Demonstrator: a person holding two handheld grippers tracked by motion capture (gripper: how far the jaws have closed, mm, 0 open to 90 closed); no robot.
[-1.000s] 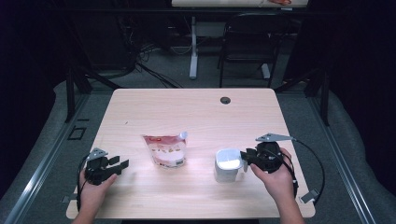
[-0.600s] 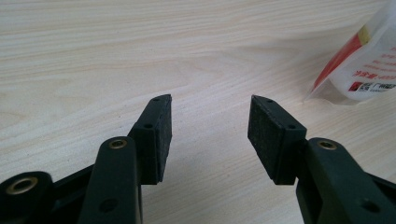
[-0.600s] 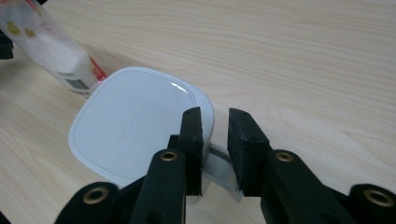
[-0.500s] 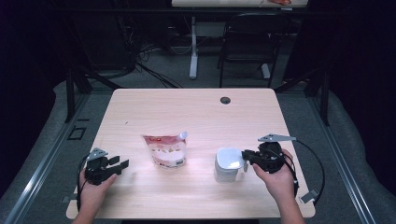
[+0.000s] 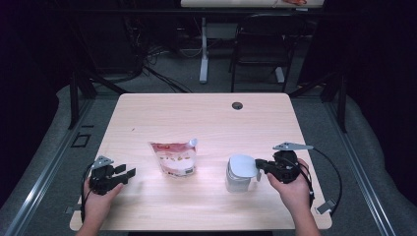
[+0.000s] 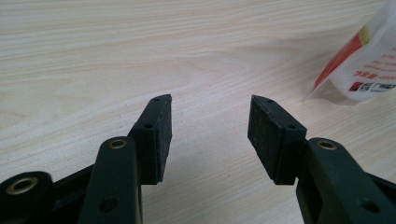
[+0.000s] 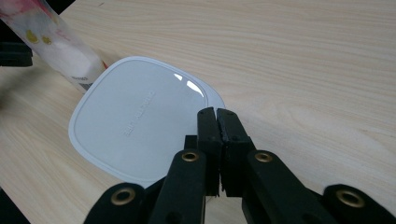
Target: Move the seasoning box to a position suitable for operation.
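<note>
Right gripper view: white lid (image 7: 140,119) just under closed right tool (image 7: 217,114).

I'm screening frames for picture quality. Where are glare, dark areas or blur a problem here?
High view: a bright patch washes out the table around the pouch and the container, while the room's edges go near black. Right gripper view: small glints on the lid; its print is faint. Left gripper view: evenly lit, wood grain sharp, jaw bases at the bottom edge slightly soft.
</note>
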